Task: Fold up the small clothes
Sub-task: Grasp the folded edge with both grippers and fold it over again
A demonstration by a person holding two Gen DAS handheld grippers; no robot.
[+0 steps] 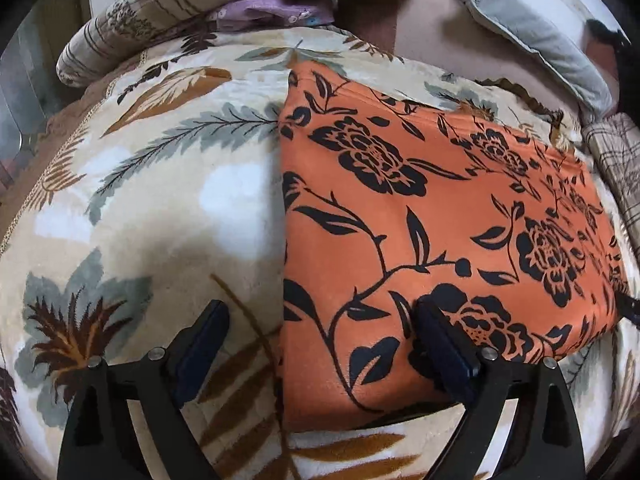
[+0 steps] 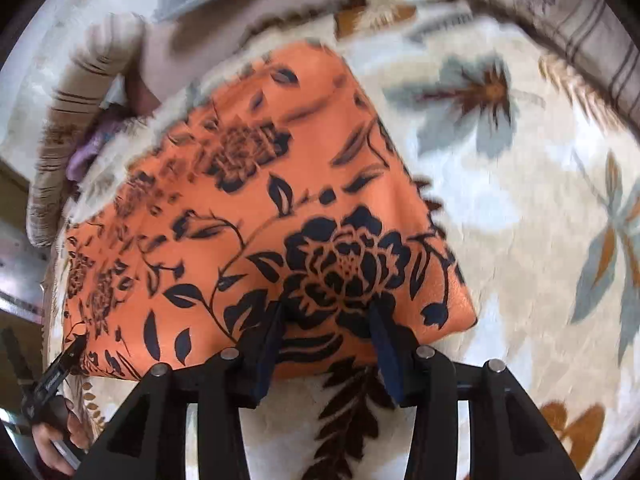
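- Orange floral garment (image 1: 432,216) lies flat on a leaf-patterned blanket (image 1: 152,200), folded into a neat rectangle.
- Left gripper (image 1: 320,320) gapes wide, gripping nothing, straddling the garment's near left edge.
- Right gripper (image 2: 328,316), part open and empty, sits over the near right corner, likely poised for another fold.

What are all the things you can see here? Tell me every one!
cloth: one, orange with black flowers, folded flat on the blanket.
blanket: one, cream with grey and brown leaves, spread under the cloth.
quilt: one, beige with brown stripes, bunched up at the far edge.
purple cloth: one, purple with small flowers, tucked under the quilt.
grey pillow: one, grey, at the far side.
left gripper: one, black, jaws wide open across the cloth's near left edge.
right gripper: one, black, jaws apart over the cloth's near edge.
hand: one, holding the left gripper's handle.
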